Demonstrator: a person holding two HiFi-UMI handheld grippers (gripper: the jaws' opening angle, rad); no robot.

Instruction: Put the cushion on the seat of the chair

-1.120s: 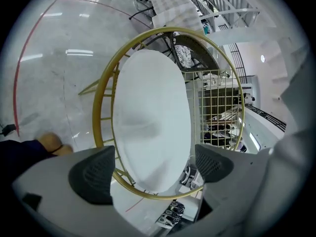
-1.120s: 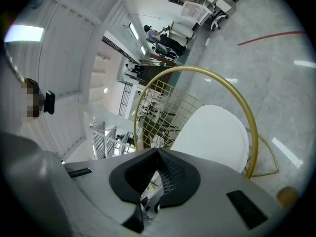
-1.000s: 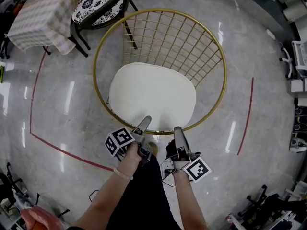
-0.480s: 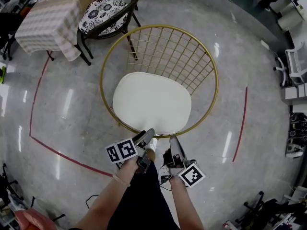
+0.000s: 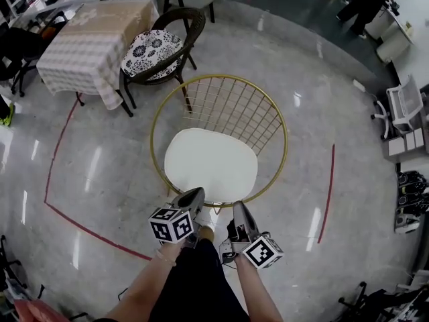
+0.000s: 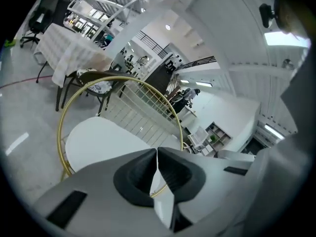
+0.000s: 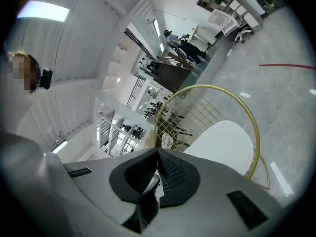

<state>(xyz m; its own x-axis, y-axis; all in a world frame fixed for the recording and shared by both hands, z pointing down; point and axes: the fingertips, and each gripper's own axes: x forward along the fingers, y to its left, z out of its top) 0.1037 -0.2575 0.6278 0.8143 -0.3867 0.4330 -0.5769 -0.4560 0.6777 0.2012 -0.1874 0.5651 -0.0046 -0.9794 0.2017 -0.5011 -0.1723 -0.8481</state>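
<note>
A white cushion (image 5: 211, 163) lies flat on the seat of the gold wire chair (image 5: 281, 123). It also shows in the left gripper view, cushion (image 6: 98, 139) inside the gold rim (image 6: 63, 117), and in the right gripper view (image 7: 222, 144). My left gripper (image 5: 194, 194) hovers in front of the chair's near edge. Its jaws have just been closing, they now meet, and nothing is between them (image 6: 157, 153). My right gripper (image 5: 236, 208) hangs beside it, also shut and empty (image 7: 158, 153). Neither gripper touches the cushion.
A dark chair with a patterned seat pad (image 5: 151, 49) and a table under a checked cloth (image 5: 94, 42) stand behind the gold chair at the left. Red tape lines (image 5: 87, 230) mark the glossy floor. Office furniture (image 5: 402, 106) lines the right side.
Both grippers have lifted up and back from the cushion's front edge. The left gripper's jaws have closed and it has rolled. The chair looks smaller and farther away.
</note>
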